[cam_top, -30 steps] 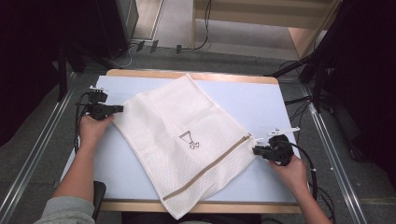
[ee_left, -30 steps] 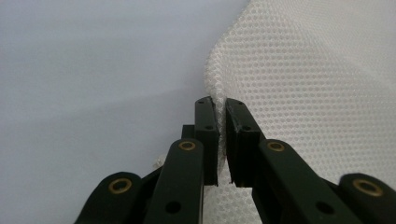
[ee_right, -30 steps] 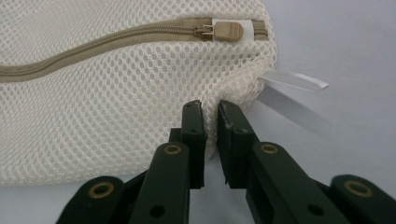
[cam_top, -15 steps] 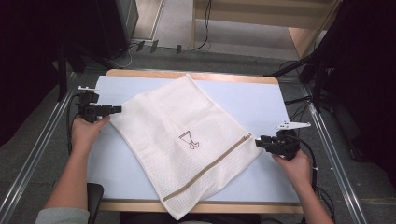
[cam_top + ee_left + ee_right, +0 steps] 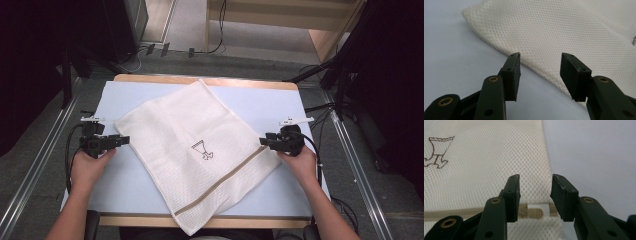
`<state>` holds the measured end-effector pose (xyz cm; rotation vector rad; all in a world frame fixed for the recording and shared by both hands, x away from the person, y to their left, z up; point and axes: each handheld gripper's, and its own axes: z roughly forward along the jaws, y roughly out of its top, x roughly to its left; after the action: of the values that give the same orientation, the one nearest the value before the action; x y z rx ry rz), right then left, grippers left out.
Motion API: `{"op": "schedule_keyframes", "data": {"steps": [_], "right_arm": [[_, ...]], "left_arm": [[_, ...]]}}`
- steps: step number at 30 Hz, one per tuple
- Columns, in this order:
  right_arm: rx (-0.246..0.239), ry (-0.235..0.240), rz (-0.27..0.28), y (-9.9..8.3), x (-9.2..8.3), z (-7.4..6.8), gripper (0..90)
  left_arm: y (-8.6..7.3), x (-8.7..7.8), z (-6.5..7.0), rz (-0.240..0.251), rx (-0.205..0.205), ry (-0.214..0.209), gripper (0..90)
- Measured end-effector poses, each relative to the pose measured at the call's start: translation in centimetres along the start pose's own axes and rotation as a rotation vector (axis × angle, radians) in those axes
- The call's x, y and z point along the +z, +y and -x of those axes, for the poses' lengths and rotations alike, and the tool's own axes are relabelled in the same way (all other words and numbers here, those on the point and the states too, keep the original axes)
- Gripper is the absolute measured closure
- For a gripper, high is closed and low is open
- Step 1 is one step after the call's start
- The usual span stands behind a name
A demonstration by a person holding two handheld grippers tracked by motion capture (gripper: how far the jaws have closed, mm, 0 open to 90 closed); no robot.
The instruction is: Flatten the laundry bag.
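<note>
A white mesh laundry bag (image 5: 170, 125) lies flat and askew on the light blue table (image 5: 280, 100). It has a tan zipper (image 5: 225, 182) and a small brown emblem (image 5: 202, 149). My left gripper (image 5: 122, 140) sits at the bag's left edge, open. Its jaws have just been closing a little, with nothing between them; the mesh bag (image 5: 564, 30) lies just beyond the left gripper (image 5: 540, 62). My right gripper (image 5: 264, 142) points at the zipper's right end. The right gripper (image 5: 535, 182) is open and has just been opening; the zipper pull (image 5: 535, 213) lies between the jaws, untouched.
The table's wooden rim (image 5: 200, 80) runs along the far side. Metal rails (image 5: 30, 185) flank the table on the floor. Cables (image 5: 220, 45) and dark equipment stand behind it. Bare blue surface lies on either side of the bag.
Both grippers have gone from shut at the bag's corners to open. The left hand has drawn nearer to the person; the right has shifted slightly farther away. The bag has settled flat.
</note>
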<state>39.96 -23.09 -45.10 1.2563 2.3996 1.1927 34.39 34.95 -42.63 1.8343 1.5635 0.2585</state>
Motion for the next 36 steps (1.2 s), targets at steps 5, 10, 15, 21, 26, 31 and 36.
{"op": "schedule_keyframes", "data": {"steps": [5, 10, 15, 21, 26, 31, 36], "right_arm": [[0.012, 0.003, -0.009, 1.0, 1.4, 0.4, 60.4], [0.015, 0.017, -0.022, 1.7, 2.9, 0.5, 60.5], [0.005, 0.006, -0.022, 2.2, 3.8, 0.5, 58.0], [-0.005, -0.014, -0.051, 2.5, 5.0, 1.0, 51.7], [-0.022, -0.018, -0.072, 2.4, 5.7, 1.0, 52.2], [-0.04, -0.034, -0.084, 2.3, 5.7, 0.6, 68.9], [-0.05, -0.055, -0.101, 2.4, 5.7, 0.0, 83.3]], "left_arm": [[-1.5, 0.0, 1.3, -0.013, 0.0, -0.011, 53.4], [-2.0, 0.7, 2.0, -0.024, -0.03, -0.018, 53.6], [-2.2, 2.1, 2.9, -0.067, -0.008, -0.004, 52.6], [-2.1, 2.9, 4.1, -0.039, 0.021, 0.035, 50.0], [-2.1, 3.5, 5.2, -0.034, 0.044, 0.083, 52.0], [-2.0, 3.9, 5.6, -0.038, 0.079, 0.071, 67.8], [-1.6, 4.0, 4.6, -0.069, 0.035, -0.012, 84.8]]}}
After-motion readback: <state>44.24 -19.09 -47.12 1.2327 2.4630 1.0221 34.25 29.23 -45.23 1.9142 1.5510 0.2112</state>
